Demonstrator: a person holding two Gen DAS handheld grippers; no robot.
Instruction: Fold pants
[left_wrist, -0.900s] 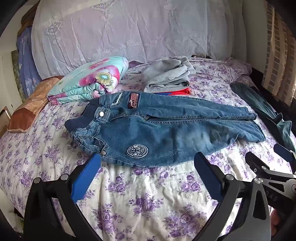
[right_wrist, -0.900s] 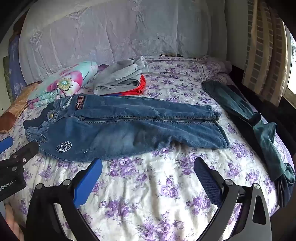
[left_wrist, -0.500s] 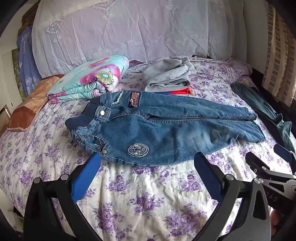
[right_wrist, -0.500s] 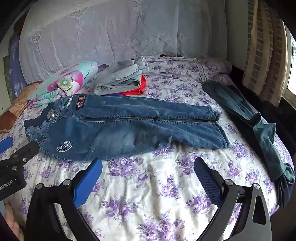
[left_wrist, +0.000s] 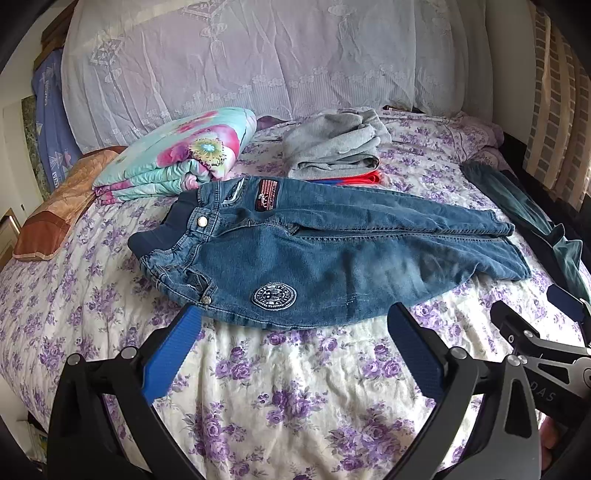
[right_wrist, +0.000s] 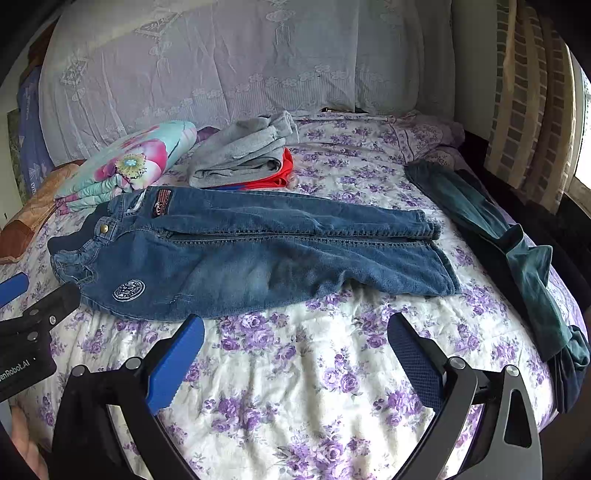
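Blue jeans (right_wrist: 258, 254) lie flat on a floral bedspread (right_wrist: 295, 387), the right gripper (right_wrist: 295, 343) spread wide just short of them.

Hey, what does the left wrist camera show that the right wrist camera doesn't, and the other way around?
Only the left wrist view shows the left gripper with both fingers spread wide and nothing between them, aimed at the jeans' waist half.

Only the right wrist view shows the right gripper whole, equally wide and empty, and the full run of the dark teal garment down the bed's edge.

Both show the jeans lying flat and unfolded on the floral bedspread, the grey folded clothes and the flowered quilt behind.
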